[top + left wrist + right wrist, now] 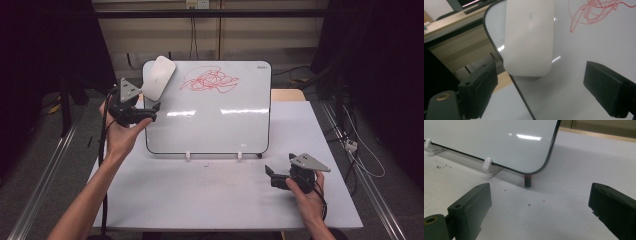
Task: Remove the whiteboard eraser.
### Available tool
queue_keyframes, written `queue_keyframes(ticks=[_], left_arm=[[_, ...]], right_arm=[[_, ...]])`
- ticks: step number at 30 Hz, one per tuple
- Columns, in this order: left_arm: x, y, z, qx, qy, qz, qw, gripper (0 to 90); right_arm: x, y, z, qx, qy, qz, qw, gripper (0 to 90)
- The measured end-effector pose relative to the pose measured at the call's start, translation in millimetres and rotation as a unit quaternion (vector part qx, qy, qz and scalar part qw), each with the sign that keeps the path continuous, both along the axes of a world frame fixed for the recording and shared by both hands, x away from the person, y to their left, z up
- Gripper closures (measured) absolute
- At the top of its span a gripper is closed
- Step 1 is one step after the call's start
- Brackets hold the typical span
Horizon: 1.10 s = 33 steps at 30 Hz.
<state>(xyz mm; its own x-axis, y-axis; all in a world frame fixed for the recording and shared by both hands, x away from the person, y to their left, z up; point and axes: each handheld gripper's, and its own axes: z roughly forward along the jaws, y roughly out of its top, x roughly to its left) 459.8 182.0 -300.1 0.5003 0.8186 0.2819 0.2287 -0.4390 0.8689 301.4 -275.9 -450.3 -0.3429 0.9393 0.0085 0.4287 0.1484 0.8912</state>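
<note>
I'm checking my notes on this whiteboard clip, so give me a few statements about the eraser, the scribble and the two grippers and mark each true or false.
1. The white rounded rectangular eraser sits at the upper left corner of the glossy white whiteboard. True.
2. The scribble on the board is blue. False: it is red.
3. The left gripper is clamped on the eraser. False: its jaws stand apart, below the eraser, with nothing between them.
4. The right gripper is low over the white table, jaws open and empty. True.
5. The whiteboard lies flat. False: it stands propped up on small white clips.
</note>
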Motion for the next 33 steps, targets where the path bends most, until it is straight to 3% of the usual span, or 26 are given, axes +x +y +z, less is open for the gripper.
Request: queue_keyframes(ticks=[4,11,12,13,21,23,30,33], left_arm=[[9.6,-7.0,7.5,0.015,-0.007,0.004,0.9999,13.6],[28.7,-12.6,13.9,0.007,0.004,0.011,0.9999,14.9],[31.1,-14.5,13.4,-0.007,0.001,0.013,0.9999,15.0],[32.9,-13.6,16.0,0.005,0.009,0.007,0.9999,15.8],[47.6,-24.2,21.1,-0.007,-0.006,0.009,0.9999,21.5],[49.3,-26.4,23.9,-0.004,0.003,0.008,1.0000,20.7],[57.3,-37.3,24.2,0.024,0.001,0.012,0.9996,22.3],[61.0,-41.8,21.6,0.028,0.013,0.016,0.9994,23.2]], right_arm=[[1.8,1.4,-0.6,0.002,0.002,0.001,1.0000,4.3],[1.1,2.1,-0.6,-0.002,0.003,0.004,1.0000,4.3],[1.2,2.0,-0.6,-0.001,0.004,0.004,1.0000,4.3],[1.3,1.8,-0.7,0.000,0.004,0.004,1.0000,4.3],[2.7,1.3,-1.0,0.002,0.003,0.000,1.0000,4.3],[2.4,1.6,-1.1,0.002,0.005,0.002,1.0000,4.3],[2.2,0.1,-1.5,0.004,0.004,0.001,1.0000,4.3],[2.0,0.5,-1.4,0.004,0.005,0.002,1.0000,4.3]])
